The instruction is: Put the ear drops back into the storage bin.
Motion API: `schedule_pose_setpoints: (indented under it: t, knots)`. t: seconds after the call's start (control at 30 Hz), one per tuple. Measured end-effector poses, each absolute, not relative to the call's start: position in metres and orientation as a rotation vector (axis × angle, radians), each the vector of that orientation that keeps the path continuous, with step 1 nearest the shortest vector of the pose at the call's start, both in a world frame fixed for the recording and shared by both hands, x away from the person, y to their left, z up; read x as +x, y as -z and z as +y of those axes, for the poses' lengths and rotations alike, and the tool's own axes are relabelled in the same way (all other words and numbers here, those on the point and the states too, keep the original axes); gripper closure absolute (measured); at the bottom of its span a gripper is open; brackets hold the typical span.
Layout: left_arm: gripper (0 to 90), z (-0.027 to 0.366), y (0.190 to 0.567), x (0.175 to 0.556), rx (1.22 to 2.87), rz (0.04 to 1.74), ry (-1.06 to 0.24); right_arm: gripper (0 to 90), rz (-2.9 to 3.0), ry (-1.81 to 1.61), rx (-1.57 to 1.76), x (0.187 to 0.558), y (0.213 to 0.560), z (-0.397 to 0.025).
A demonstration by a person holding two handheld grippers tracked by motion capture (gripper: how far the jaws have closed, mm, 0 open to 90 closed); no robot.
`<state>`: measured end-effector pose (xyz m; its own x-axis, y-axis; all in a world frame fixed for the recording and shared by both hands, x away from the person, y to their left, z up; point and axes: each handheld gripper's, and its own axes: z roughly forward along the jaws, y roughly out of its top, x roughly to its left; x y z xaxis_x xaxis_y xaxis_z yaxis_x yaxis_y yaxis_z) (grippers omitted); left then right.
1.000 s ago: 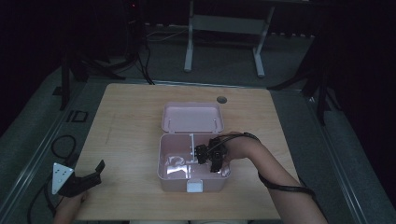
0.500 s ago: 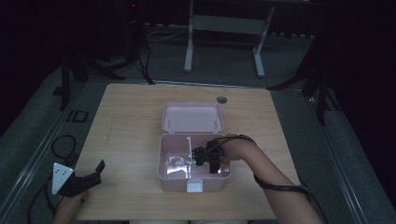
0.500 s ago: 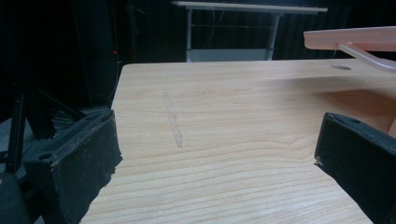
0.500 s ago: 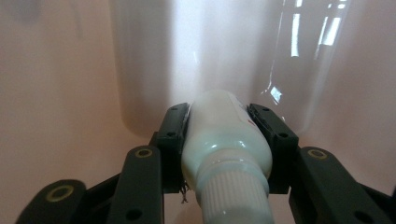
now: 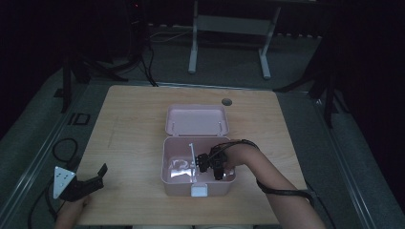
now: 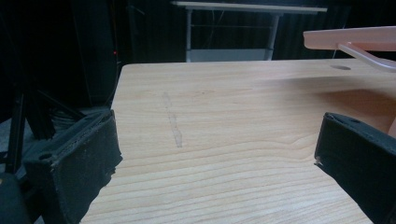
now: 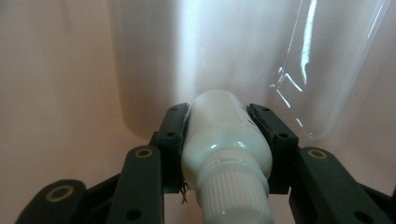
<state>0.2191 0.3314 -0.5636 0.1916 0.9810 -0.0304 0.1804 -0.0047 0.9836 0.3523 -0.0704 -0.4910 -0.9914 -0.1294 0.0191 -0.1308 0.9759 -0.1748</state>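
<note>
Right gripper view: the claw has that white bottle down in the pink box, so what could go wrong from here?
The right claw pinches the white bottle on its rounded shoulder near the cap, so it might slip or swivel. Clear plastic lies close beside it in the pink box and could get snagged. The left claw is open and off the box, so a bump may shift it.

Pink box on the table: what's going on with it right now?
The pink box sits open, lid laid back. The person's right gripper is down inside it, jaws shut on a white bottle. A clear plastic item lies beside it. The left gripper rests open at the table's near left corner, holding nothing.
</note>
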Motion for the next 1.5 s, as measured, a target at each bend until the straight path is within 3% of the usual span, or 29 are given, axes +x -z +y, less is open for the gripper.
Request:
schedule_pose_setpoints:
  t: [0.47, 1.5]
  knots:
    - [0.4, 0.331, 0.564, 0.219, 1.415, 1.197, -0.962, 49.2, -3.105, -0.273, 0.185, 0.350, 0.485, -0.070]
    - [0.4, 0.331, 0.563, 0.219, 1.418, 1.200, -0.964, 41.2, -3.226, 0.085, 0.038, 0.348, 0.374, -0.109]
